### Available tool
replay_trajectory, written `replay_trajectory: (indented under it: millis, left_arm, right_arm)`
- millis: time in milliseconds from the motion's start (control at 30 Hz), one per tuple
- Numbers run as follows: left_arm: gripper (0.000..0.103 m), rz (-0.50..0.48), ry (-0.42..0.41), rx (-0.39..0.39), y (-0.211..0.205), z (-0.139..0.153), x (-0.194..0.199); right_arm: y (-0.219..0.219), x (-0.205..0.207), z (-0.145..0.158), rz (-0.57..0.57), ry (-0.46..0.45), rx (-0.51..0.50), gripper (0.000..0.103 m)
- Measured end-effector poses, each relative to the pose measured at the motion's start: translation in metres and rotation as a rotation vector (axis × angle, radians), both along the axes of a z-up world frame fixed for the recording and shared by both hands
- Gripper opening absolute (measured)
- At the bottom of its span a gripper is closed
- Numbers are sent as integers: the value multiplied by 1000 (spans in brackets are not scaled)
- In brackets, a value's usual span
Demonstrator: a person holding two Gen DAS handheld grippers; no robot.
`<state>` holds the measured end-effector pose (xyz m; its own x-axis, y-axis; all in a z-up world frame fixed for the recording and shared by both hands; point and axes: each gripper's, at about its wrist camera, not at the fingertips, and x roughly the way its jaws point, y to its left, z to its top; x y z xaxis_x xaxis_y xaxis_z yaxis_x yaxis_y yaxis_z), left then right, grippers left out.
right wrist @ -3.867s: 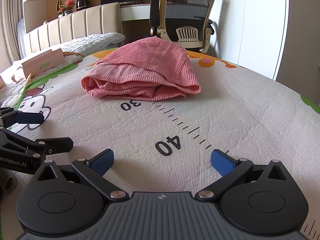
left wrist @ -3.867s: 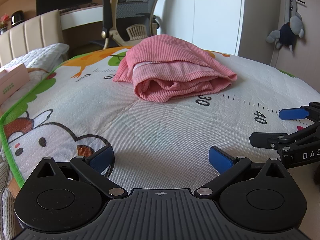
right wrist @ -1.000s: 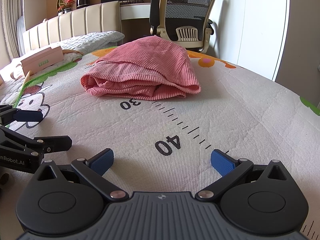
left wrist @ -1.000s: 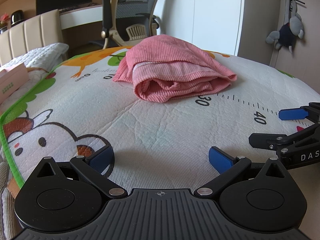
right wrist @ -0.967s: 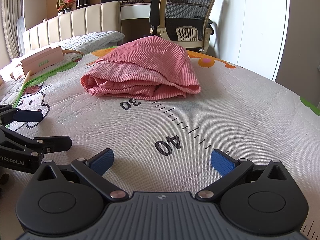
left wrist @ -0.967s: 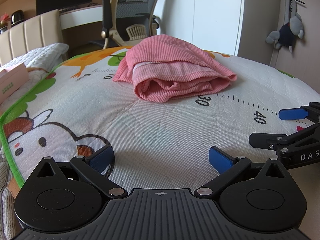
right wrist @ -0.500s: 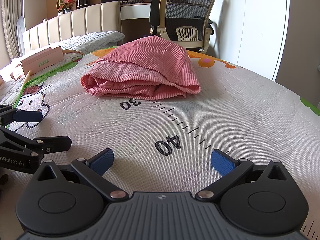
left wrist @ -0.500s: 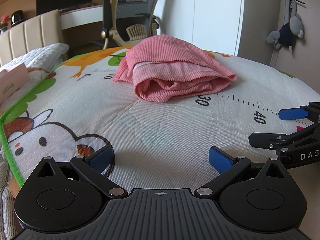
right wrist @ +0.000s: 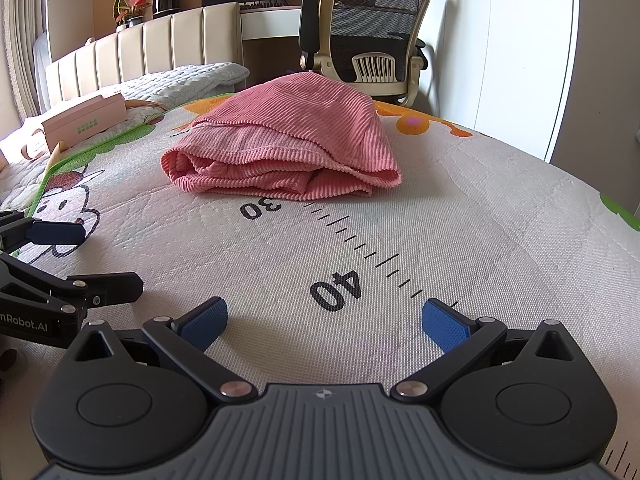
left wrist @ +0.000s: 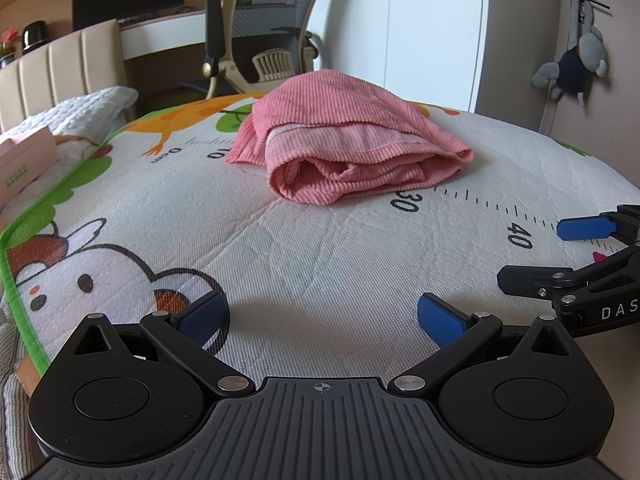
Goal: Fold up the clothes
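Where the printed ruler on the mat (left wrist: 168, 216) reads about 30, the garment (left wrist: 344, 152) sits: pink ribbed cloth, folded into a thick bundle, top layer draped over rolled edges that face the cameras. Lies flat on the mat, nothing touching it. From the right wrist view the bundle's near edge is just behind the "30" mark.

Left gripper (left wrist: 322, 316): blue pads spread wide, nothing between them, low over bare mat near a cartoon rabbit print. Well short of the garment.

Right gripper (right wrist: 324, 318): pads likewise wide apart and empty, low over the mat near the "40" mark. Also clear of the garment. Each gripper shows at the edge of the other's view, side by side.

Beyond the garment: office chair (right wrist: 368, 36) by a desk. Padded headboard (right wrist: 132, 56) to the left, quilted pillow (right wrist: 188, 80) below it, pink box (right wrist: 84, 118) at the mat's edge. Plush toy (left wrist: 576, 64) hangs on the wall at right.
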<state>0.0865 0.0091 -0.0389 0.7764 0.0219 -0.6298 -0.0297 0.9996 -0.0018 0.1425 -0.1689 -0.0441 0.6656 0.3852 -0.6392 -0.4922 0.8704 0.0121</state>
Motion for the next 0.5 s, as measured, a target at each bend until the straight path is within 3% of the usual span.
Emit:
replay_trajectory:
  millis: [500]
  left_arm:
    - [103, 1, -3, -6, 1, 0, 0]
  right_arm:
    - [-1, 1, 0, 1, 0, 1, 103]
